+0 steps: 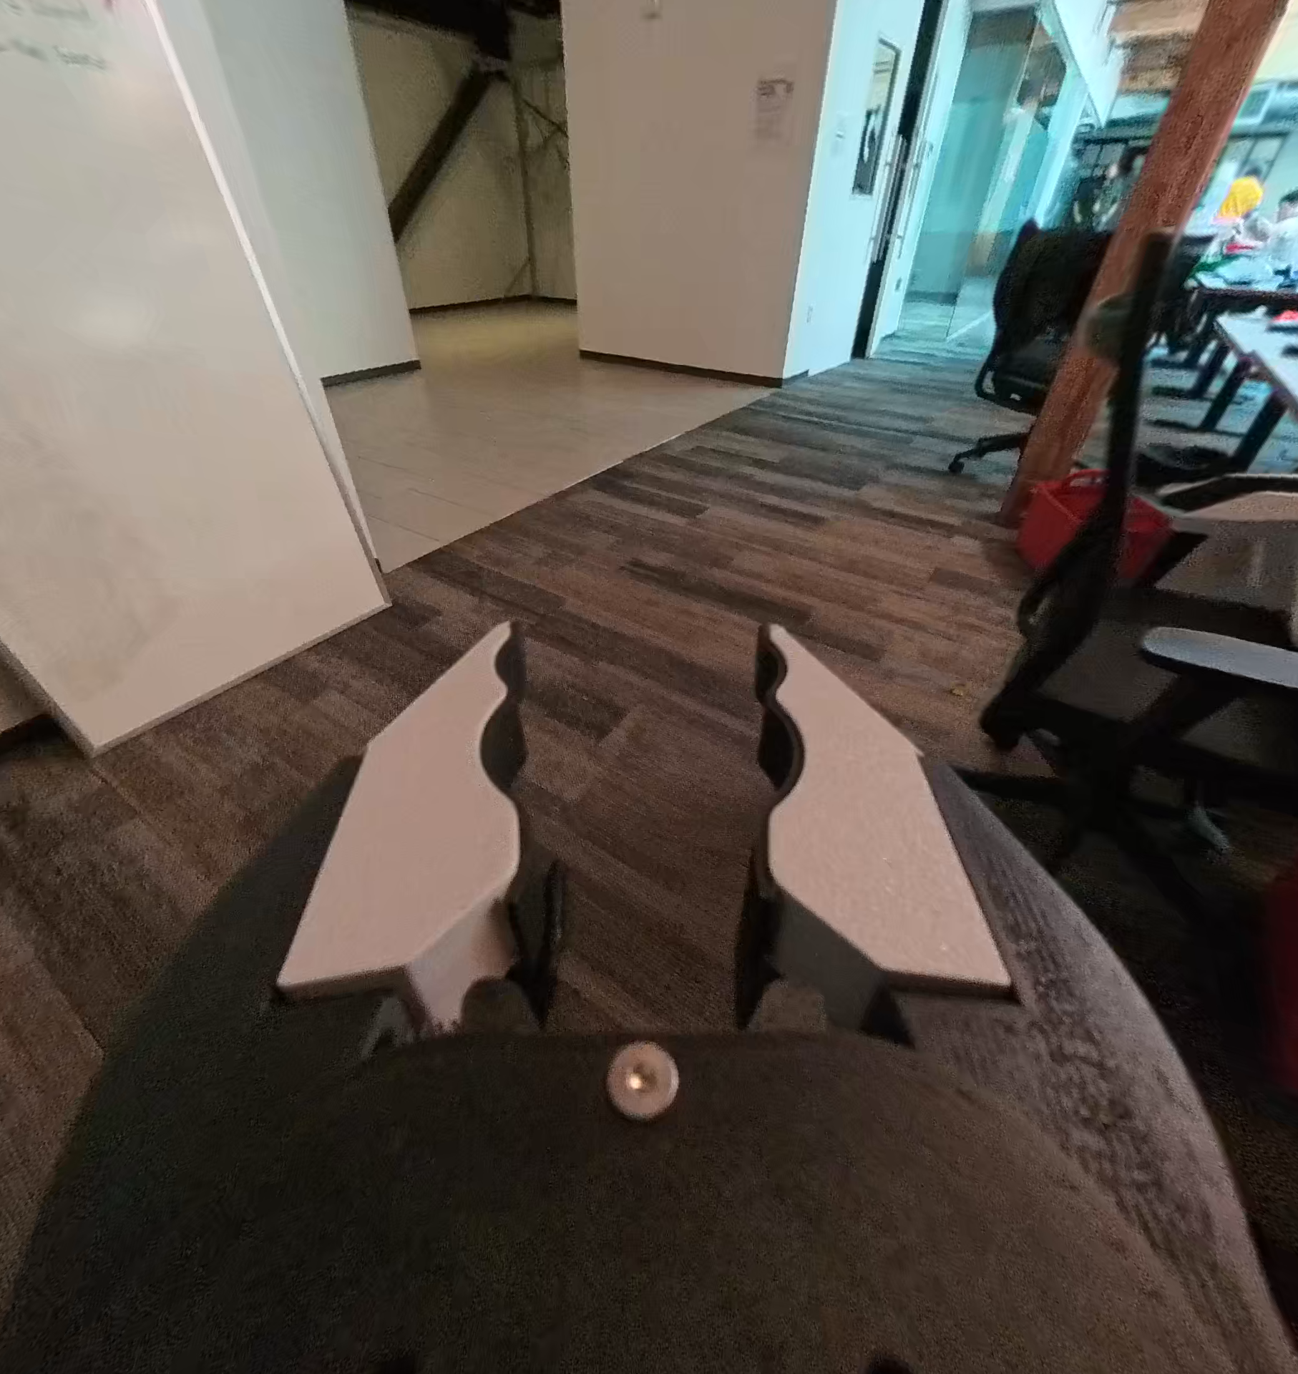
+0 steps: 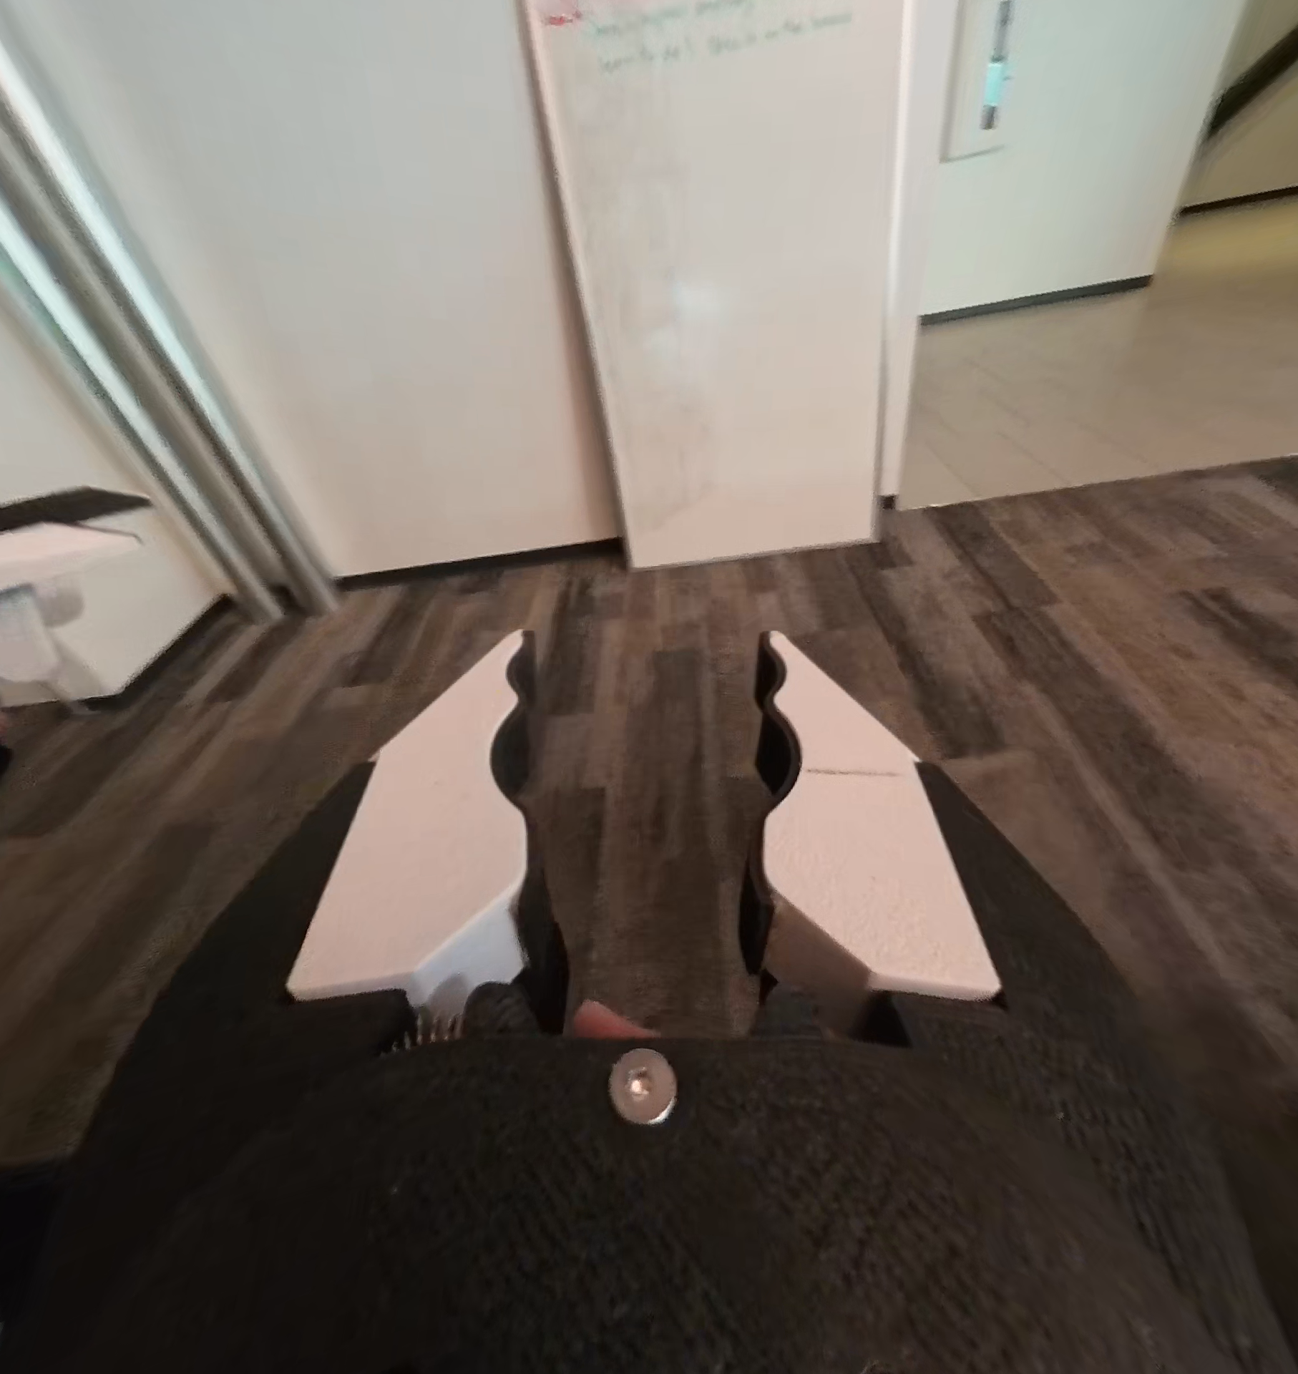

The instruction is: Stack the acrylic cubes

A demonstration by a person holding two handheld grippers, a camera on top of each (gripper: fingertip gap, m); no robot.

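Note:
My left gripper [image 1: 637, 641] is open and empty, held in the air over brown patterned carpet [image 1: 705, 535]; only carpet shows between its pale fingers [image 1: 438, 788]. My right gripper [image 2: 646, 647] is open and empty too, over the same carpet [image 2: 1077, 669], and points at a white whiteboard [image 2: 735, 297] that leans on a white wall. Neither gripper touches anything. Neither view shows the other gripper.
A whiteboard [image 1: 126, 372] leans at the left in the left wrist view. Black office chairs [image 1: 1122, 669], a red bin [image 1: 1077, 520], a wooden post [image 1: 1151, 223] and desks stand at the right. People sit far off at the right. A tiled hallway [image 1: 497, 416] opens ahead.

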